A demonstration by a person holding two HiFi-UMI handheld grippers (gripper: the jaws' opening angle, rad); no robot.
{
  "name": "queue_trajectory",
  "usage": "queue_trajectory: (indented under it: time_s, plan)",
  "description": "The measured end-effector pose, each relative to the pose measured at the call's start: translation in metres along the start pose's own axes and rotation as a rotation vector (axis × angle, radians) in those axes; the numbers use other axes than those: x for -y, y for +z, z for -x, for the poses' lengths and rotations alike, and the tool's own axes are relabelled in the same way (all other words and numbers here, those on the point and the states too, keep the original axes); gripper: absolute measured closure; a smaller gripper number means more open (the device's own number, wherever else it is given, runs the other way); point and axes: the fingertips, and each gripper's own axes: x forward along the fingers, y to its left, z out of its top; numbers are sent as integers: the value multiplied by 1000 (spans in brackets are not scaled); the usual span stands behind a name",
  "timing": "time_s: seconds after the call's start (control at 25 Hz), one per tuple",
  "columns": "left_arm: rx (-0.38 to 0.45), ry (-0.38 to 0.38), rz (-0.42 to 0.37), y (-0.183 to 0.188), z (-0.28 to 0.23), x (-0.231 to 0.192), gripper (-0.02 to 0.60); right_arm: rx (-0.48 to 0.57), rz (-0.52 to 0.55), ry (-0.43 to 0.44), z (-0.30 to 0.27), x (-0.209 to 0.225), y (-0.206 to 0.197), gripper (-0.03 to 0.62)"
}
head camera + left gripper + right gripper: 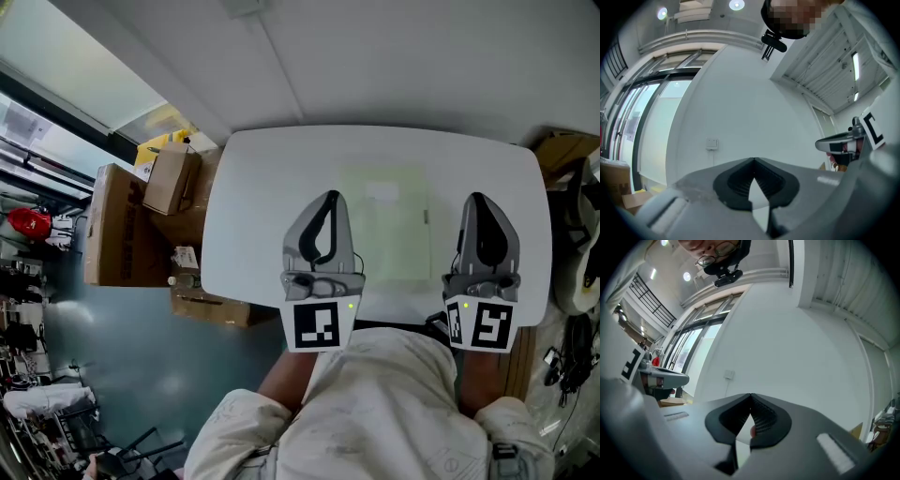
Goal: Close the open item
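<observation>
We hold the left tool point(329, 196) and right tool point(478, 197) pinched together, empty, over the white counter point(253, 178), either side of a pale flat item point(384, 230).

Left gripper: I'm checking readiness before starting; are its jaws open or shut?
Shut: the grey left gripper has jaw tips touching, nothing between them.
</observation>
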Motion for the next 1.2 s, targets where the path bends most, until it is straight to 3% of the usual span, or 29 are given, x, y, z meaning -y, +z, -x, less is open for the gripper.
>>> queue_trajectory:
  time_s: [0.36, 1.2]
  plan:
    - [-6, -3, -52, -14, 9, 3, 581, -13, -18, -11, 3, 3, -16, 592]
    - [12, 16, -44, -5, 6, 2, 581, -42, 6, 54, -5, -8, -21, 592]
